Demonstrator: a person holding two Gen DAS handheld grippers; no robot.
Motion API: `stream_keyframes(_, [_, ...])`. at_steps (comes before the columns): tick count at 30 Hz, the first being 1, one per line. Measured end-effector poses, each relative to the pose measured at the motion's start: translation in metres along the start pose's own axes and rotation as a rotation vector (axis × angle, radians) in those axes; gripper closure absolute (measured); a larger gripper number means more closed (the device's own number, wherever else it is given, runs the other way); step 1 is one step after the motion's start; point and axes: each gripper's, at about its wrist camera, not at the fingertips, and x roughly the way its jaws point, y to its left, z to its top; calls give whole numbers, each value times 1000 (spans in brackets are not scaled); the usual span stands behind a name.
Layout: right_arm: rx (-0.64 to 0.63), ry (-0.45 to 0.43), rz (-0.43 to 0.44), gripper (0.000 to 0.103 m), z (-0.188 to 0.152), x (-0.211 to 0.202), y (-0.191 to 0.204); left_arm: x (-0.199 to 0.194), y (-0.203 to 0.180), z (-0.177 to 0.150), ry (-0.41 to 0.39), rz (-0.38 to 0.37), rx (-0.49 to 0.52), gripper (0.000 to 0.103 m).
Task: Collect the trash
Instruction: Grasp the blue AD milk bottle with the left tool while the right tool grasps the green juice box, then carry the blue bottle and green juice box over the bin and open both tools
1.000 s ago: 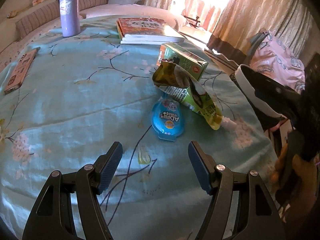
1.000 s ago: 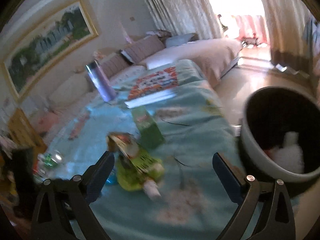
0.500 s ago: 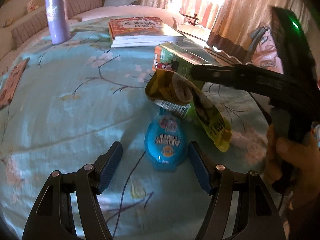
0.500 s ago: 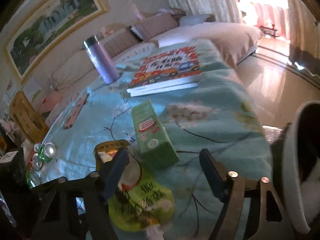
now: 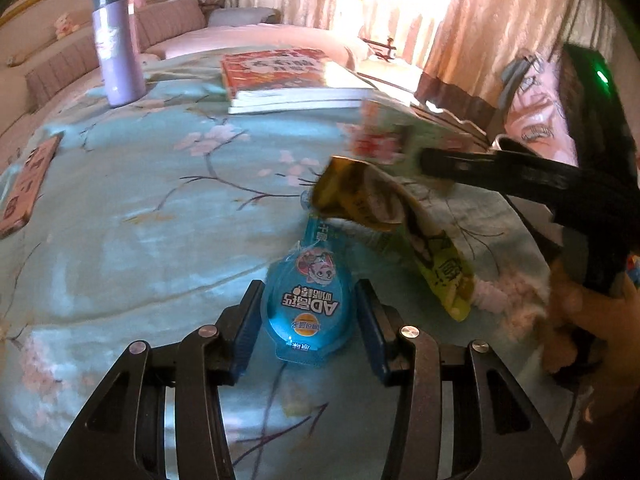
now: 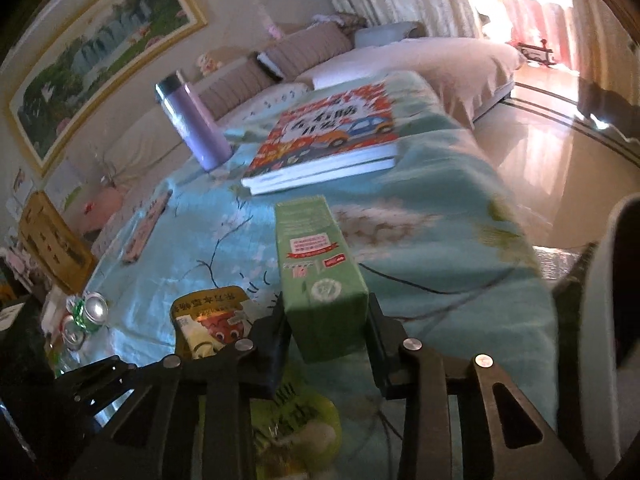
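A blue round snack packet (image 5: 307, 306) lies on the floral blue tablecloth (image 5: 140, 220). My left gripper (image 5: 308, 316) has closed on its two sides and grips it. A green carton (image 6: 320, 276) lies on the cloth, and my right gripper (image 6: 326, 334) is shut on its near end; the carton looks blurred in the left wrist view (image 5: 384, 132). A yellow-green crumpled snack bag (image 5: 400, 224) lies between the two; it also shows in the right wrist view (image 6: 208, 320), partly under the right gripper.
A stack of books (image 6: 324, 140), a purple flask (image 6: 194, 120) and a pink flat box (image 6: 146, 226) sit further back on the table. Cans (image 6: 86, 314) stand at the left edge. A white-rimmed bin (image 6: 608, 300) is at the right.
My left gripper moved forward and closed around the blue packet. My right gripper moved in and closed on the green carton's near end.
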Motion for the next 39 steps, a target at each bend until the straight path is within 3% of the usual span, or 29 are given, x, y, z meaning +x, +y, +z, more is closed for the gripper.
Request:
stream_keyframes(6, [36,-65,-15,71,-8,-36,-10,-23,18,-7,-25,0,-67,58])
stream_keyframes(13, [47,-113,-34,71,-29,-71,-12,-61,3,-11,-100,-13,-38,58])
stream_keyframes(27, [110,-199,-68,71,-59,-129,-29,-89,1,4,-183,11,-55,58])
stream_keyframes(39, [153,-235,-107,71,-70,-151,-52,-69,-68,16,-155,-104,60,58])
